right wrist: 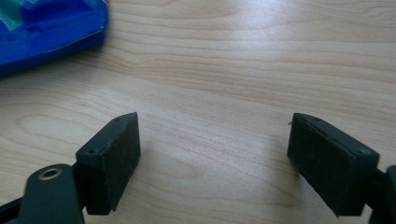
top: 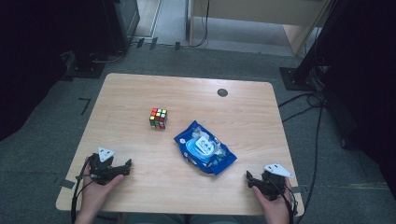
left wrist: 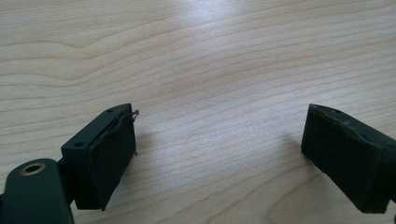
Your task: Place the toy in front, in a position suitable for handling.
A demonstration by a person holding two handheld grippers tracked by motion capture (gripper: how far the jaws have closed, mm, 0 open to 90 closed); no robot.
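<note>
Pouch (top: 204,147) lay mid-worktop, long axis running toward the near right corner, nearer your right gripper (top: 250,179) than your left gripper (top: 127,164), both gaping empty.

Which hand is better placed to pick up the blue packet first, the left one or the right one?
Probably the right. The right gripper sits close to the blue packet, whose corner shows in its view, jaws open. The left gripper lies farther away, nearer the puzzle cube.

Dim room, table (top: 140,88) evenly lit (soft glare in gripper views), slight blur
</note>
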